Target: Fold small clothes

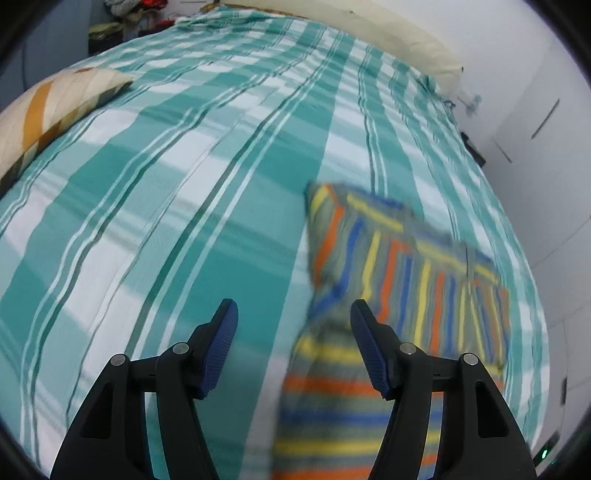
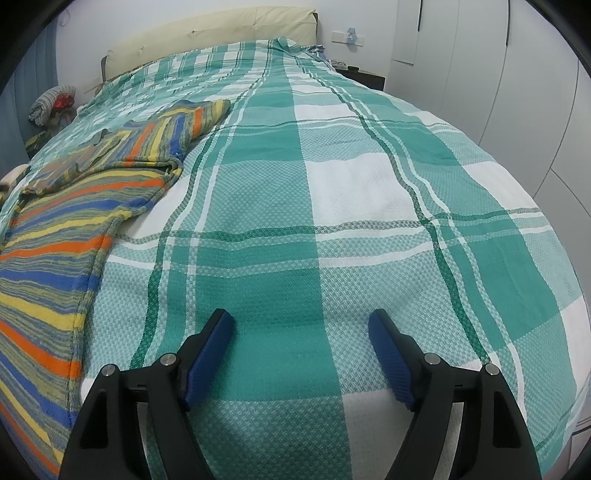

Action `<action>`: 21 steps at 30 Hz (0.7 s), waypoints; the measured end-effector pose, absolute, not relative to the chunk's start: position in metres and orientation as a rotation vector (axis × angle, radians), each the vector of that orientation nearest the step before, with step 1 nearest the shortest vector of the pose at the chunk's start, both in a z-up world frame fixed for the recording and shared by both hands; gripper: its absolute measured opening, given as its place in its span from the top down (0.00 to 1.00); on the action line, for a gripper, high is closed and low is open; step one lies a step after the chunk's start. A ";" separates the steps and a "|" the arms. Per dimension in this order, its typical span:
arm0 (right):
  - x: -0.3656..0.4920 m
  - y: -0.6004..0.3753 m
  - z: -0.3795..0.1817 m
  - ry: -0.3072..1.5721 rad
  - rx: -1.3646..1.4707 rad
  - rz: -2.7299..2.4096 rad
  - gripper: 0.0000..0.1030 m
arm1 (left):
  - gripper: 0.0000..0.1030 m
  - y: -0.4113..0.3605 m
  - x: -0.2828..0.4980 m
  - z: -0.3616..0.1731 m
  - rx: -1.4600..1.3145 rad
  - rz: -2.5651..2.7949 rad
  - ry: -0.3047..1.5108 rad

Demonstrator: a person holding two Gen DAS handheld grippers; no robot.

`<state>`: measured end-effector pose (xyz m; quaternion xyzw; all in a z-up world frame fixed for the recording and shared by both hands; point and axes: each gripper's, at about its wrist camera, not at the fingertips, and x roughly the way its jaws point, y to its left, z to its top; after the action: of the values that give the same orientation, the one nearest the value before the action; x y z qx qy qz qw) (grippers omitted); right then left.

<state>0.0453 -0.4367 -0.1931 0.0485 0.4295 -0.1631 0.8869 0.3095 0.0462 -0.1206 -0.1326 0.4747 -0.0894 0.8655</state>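
Note:
A small striped garment (image 1: 406, 266) in grey, blue, yellow and orange lies on the green-and-white checked bedspread (image 1: 166, 184); it is blurred in the left wrist view. One part runs down under my left gripper's right finger (image 1: 373, 350). My left gripper (image 1: 294, 308) is open, close above the cloth, its pads pressing on nothing. In the right wrist view the same garment (image 2: 74, 229) lies spread at the left, one sleeve (image 2: 199, 114) reaching toward the headboard. My right gripper (image 2: 301, 317) hangs open over bare bedspread (image 2: 332, 184), to the right of the garment.
A patterned pillow (image 1: 55, 107) lies at the bed's left side. The cream headboard (image 2: 207, 33) closes the far end. White wardrobe doors (image 2: 480, 74) and a dark nightstand (image 2: 364, 77) stand to the right. A pile of clothes (image 1: 136, 14) sits beyond the bed.

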 end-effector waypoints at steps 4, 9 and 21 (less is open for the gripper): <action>0.046 -0.436 -0.193 0.895 0.099 -0.342 0.25 | 0.52 0.008 0.329 -0.159 0.006 -0.146 1.104; 0.046 -0.437 -0.193 0.894 0.100 -0.341 0.25 | 0.48 0.025 0.304 -0.169 0.003 -0.148 1.080; 0.046 -0.437 -0.193 0.895 0.094 -0.346 0.25 | 0.19 0.063 0.204 -0.142 0.046 -0.122 1.041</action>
<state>0.0459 -0.4366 -0.1930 0.0450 0.4303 -0.1663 0.8861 0.2042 0.0632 -0.1417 0.0222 0.4971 -0.0582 0.8655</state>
